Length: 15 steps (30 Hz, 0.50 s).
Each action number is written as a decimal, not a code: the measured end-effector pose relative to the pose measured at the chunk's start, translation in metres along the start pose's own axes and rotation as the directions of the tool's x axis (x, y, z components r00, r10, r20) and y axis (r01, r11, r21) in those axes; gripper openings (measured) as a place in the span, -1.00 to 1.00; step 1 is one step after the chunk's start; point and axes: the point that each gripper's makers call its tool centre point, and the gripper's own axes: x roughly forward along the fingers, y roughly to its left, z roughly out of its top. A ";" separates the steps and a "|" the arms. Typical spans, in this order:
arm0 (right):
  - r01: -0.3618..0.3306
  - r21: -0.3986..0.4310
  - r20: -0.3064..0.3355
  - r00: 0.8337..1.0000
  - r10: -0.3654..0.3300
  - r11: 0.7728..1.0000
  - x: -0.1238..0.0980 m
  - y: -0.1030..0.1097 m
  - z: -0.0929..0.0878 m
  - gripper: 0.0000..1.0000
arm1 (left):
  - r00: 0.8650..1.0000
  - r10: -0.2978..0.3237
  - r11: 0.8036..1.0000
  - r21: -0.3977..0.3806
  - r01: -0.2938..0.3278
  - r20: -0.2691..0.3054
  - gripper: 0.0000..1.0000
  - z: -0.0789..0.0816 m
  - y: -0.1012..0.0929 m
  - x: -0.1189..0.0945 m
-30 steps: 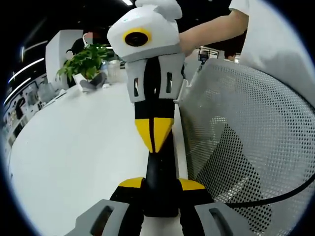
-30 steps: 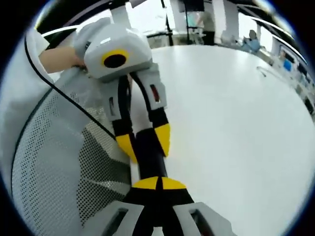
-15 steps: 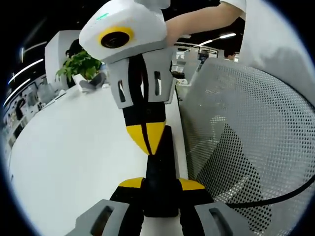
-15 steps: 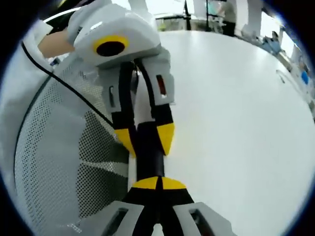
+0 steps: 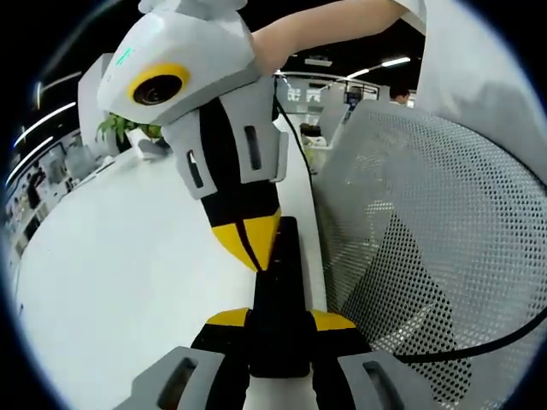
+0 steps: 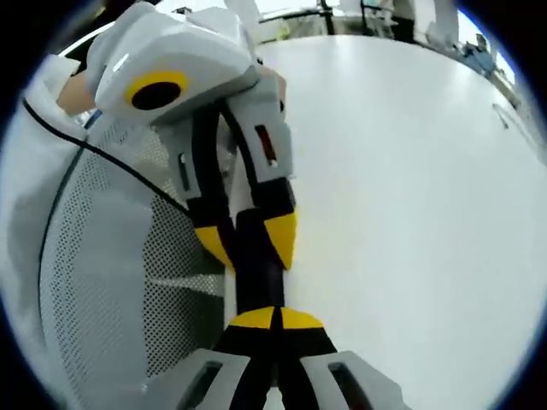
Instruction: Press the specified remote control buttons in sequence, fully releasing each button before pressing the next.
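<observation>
A long black remote control (image 5: 278, 295) sticks forward between the yellow-tipped jaws of my left gripper (image 5: 279, 321), which is shut on its near end. My right gripper (image 5: 248, 246) comes down from the upper left with its yellow tips closed together, touching the remote's top face near its far half. In the right gripper view, my right gripper (image 6: 275, 318) has its tips shut on the remote (image 6: 257, 278). The left gripper (image 6: 249, 243) reaches in from above and clamps that same remote from both sides. The buttons are hidden.
A white table (image 5: 128, 265) spreads to the left, with a potted plant (image 5: 128, 128) far back. A grey mesh chair back (image 5: 427, 256) stands close on the right, with a black cable (image 5: 479, 342) across it. A person's arm (image 5: 333, 26) holds the right gripper.
The right gripper's body has swung left and tilted, and its shut tips have slid slightly left on the remote. The left gripper still holds the remote the same way.
</observation>
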 end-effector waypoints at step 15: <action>0.175 0.058 0.179 0.967 -0.182 0.983 -0.003 0.010 0.005 -1.00 | 1.000 -0.002 1.000 -0.002 0.002 0.000 -0.50 0.001 0.000 0.000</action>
